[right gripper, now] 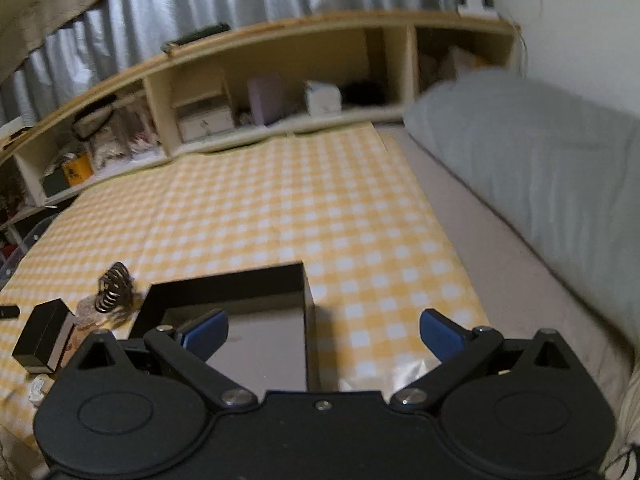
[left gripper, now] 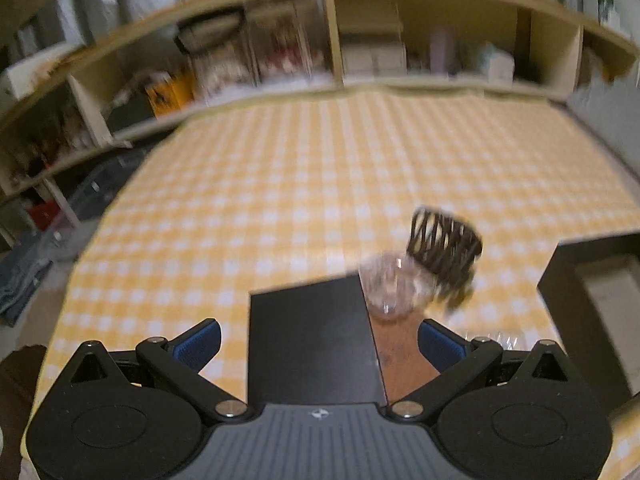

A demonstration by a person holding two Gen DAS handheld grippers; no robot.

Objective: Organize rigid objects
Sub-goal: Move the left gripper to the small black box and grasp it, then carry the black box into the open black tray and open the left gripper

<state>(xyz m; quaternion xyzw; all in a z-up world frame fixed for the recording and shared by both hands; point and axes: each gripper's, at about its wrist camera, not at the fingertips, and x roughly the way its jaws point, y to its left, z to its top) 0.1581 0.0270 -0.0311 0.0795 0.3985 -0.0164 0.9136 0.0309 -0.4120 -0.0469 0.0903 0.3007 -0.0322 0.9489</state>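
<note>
Checked cloth [left gripper: 260,200], left gripper [left gripper: 319,342] spread above black box [left gripper: 308,340], right gripper [right gripper: 322,332] spread

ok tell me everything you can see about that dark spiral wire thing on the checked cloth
The dark spiral wire thing looks like a coil of thin dark metal loops with open gaps, forming a short cylinder. It sits tilted on the yellow checked cloth, against a clear rounded object, beside the black box. Neither hand-held gripper touches it. Blur hides finer detail.

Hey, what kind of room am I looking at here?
Probably a bedroom: a grey pillow beside a yellow checked cloth, cluttered wooden cubby shelves and pleated curtains behind.
</note>
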